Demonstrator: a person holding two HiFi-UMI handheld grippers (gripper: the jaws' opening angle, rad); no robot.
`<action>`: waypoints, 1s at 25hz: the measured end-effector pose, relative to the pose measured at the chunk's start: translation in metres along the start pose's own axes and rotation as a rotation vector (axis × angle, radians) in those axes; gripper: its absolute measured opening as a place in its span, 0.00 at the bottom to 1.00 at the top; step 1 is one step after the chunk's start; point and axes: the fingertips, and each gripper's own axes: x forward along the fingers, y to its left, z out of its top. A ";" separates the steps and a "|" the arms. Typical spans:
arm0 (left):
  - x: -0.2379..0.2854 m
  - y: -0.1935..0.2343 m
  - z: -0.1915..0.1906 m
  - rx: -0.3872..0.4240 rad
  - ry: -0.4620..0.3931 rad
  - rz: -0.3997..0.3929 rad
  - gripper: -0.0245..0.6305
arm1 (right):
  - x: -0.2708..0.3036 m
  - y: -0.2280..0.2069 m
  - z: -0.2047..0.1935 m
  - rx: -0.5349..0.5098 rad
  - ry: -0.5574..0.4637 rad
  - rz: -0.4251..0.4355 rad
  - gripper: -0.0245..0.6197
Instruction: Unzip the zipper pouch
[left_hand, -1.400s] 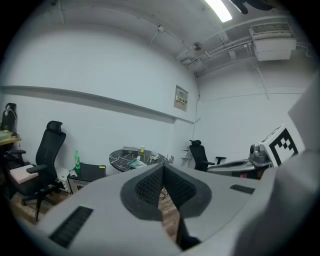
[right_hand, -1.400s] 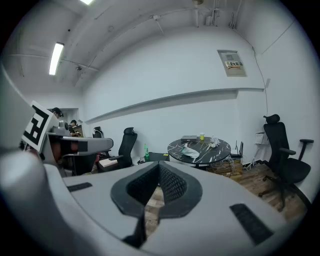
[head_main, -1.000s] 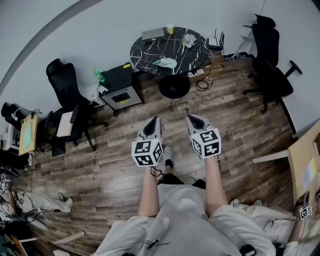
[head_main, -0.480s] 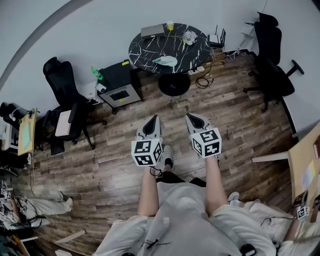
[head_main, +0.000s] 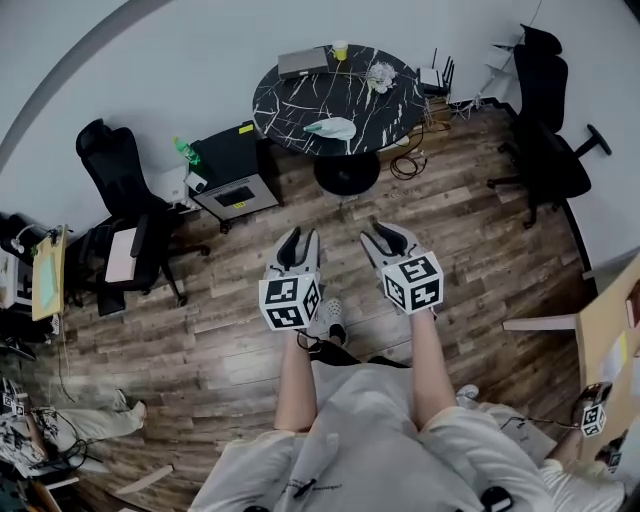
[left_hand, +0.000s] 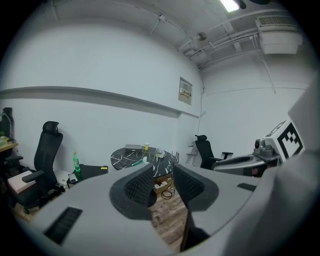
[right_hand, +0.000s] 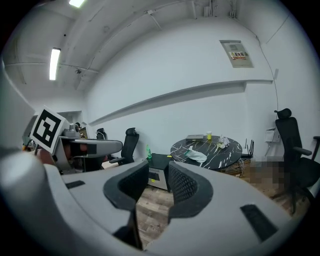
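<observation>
opening has just been noted in both sets of jaws: left gripper (head_main: 293, 240) and right gripper (head_main: 385, 233) are held moderately apart, nothing between them. pale green zipper pouch (head_main: 332, 127) is seen lying on the round black marble table (head_main: 290, 110), well ahead, untouched. readiness to grasp is judged; the approach is not yet made.

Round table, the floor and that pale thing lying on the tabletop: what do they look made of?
Round table: black top with white veins, so marble or a marble-look laminate; can't tell which. Floor: brown planks with visible grain, wood or wood-look vinyl, slight sheen. Pale thing, likely the pouch: light green, soft and slumped, probably fabric or thin plastic; too small to be sure.
</observation>
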 end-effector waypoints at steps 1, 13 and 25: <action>0.008 0.006 0.003 -0.004 -0.001 0.000 0.24 | 0.008 -0.004 0.003 -0.002 0.003 0.000 0.25; 0.113 0.081 0.040 0.004 0.013 -0.034 0.27 | 0.107 -0.057 0.064 -0.011 -0.059 -0.038 0.30; 0.224 0.158 0.088 0.027 0.008 -0.142 0.27 | 0.214 -0.115 0.122 -0.024 -0.068 -0.150 0.31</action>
